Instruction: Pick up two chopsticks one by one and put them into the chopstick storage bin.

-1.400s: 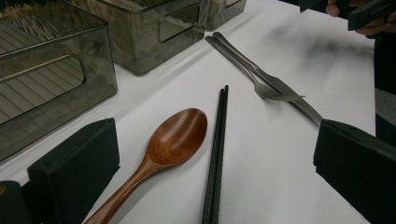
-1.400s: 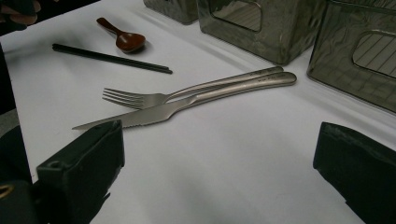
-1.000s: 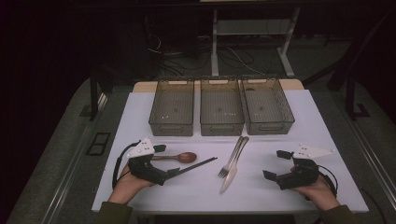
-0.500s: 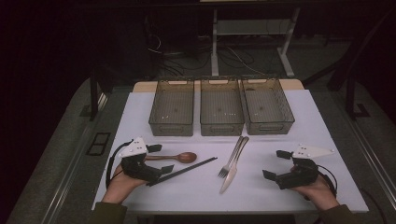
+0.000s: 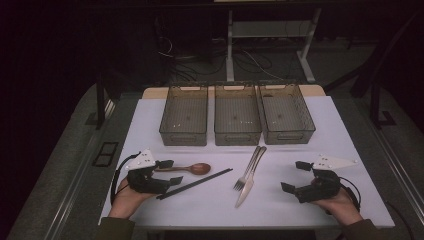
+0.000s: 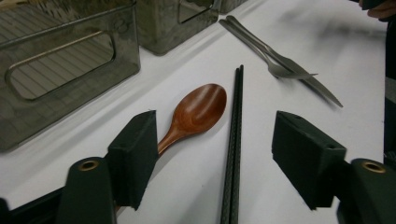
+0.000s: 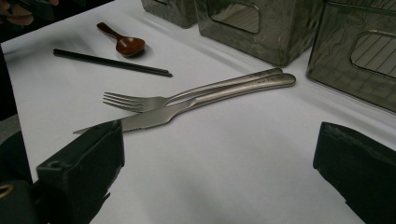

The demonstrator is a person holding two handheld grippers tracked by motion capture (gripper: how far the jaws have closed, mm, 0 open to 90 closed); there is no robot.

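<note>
A brown wooden spoon (image 5: 194,168) (image 6: 198,109) and a pair of black chopsticks (image 5: 200,182) (image 6: 236,135) lie at the left of the white table. My left gripper (image 5: 170,171) (image 6: 217,154) rests low over their near ends. Its jaws have just been closing and stand apart: the chopsticks lie between them untouched, and the spoon handle runs under the left jaw. A steel fork (image 5: 250,167) (image 7: 154,100) and knife (image 5: 247,190) (image 7: 154,119) lie side by side mid-table. My right gripper (image 5: 295,176) (image 7: 219,158) sits open to their right, holding nothing.
Three smoky see-through bins stand in a row at the back: left (image 5: 183,136), middle (image 5: 237,136), right (image 5: 290,135). The white table cover (image 5: 320,210) ends close behind both hands. A dark floor and a table frame lie beyond the bins.
My left gripper has drawn back a little to the left along the spoon handle, and its jaws stand narrower. The right gripper and the cutlery have kept still.
</note>
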